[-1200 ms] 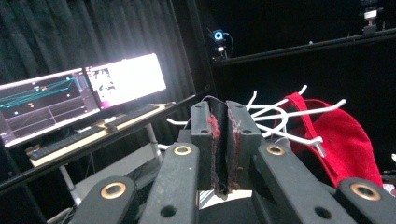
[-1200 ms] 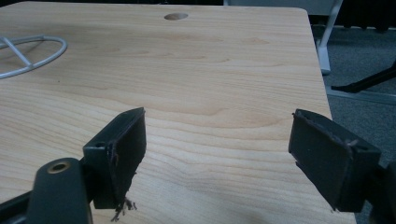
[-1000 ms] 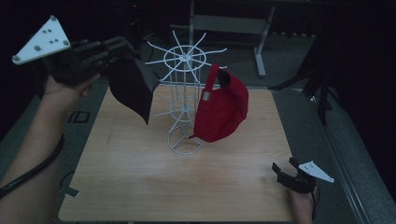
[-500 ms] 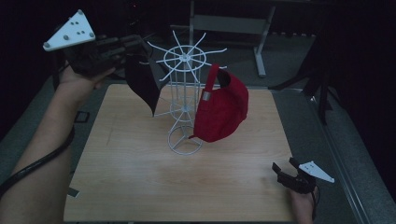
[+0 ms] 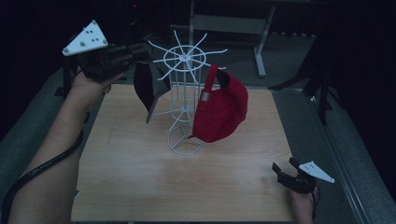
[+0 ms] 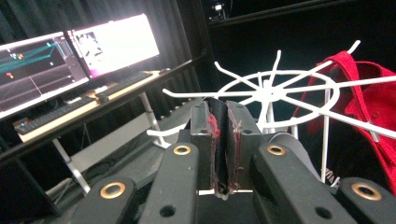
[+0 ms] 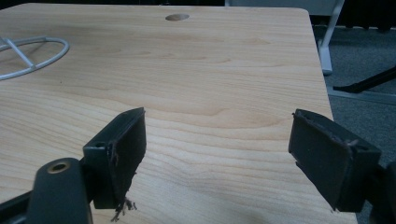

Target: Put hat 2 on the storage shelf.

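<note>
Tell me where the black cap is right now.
In the high view the black cap hangs from the left tool, up at the table's far left, right beside the white wire rack that carries the red cap.

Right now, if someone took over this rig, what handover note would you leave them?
Left gripper: shut on the black cap, held up beside the white wire rack.
Right gripper: open, holding nothing, low at the table's near right corner.
Done: red cap hangs on the rack.
Left: probably hook the black cap on a free arm, then release.
</note>
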`<state>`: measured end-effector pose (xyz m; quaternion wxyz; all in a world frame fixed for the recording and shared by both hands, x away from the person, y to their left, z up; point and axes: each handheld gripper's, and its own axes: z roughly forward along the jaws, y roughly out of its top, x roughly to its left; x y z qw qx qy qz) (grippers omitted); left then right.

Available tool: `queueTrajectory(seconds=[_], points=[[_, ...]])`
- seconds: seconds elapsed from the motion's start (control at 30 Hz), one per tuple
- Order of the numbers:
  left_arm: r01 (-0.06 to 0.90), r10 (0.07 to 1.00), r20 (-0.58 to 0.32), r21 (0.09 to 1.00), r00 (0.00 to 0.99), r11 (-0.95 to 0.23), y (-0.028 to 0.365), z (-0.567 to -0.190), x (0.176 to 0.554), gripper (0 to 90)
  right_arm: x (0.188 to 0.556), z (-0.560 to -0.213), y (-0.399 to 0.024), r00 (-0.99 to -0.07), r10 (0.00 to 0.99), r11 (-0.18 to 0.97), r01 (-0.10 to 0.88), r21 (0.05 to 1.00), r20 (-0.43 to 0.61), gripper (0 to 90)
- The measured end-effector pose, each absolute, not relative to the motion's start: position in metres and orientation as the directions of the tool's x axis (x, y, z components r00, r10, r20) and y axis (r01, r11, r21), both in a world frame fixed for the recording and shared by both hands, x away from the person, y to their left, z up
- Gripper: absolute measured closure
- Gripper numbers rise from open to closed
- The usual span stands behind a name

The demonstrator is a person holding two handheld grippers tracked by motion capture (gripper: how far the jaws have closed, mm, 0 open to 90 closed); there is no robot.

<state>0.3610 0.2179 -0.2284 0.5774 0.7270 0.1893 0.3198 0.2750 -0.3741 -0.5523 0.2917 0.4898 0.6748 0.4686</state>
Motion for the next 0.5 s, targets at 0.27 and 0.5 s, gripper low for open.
queueTrajectory(seconds=[0.27, 0.5], points=[[-0.066, 0.652, 0.219, 0.966, 0.726, -0.251, 0.218, -0.23, 0.3624, 80.9, 0.2753, -0.5524, -0.374, -0.351, 0.934, 0.085, 0.39, 0.917, 0.062, 18.8], [-0.043, 0.667, 0.191, 0.972, 0.72, -0.232, 0.2181, -0.2262, 0.3634, 68.3, 0.2752, -0.5524, -0.374, -0.351, 0.934, 0.084, 0.391, 0.917, 0.064, 18.8]])
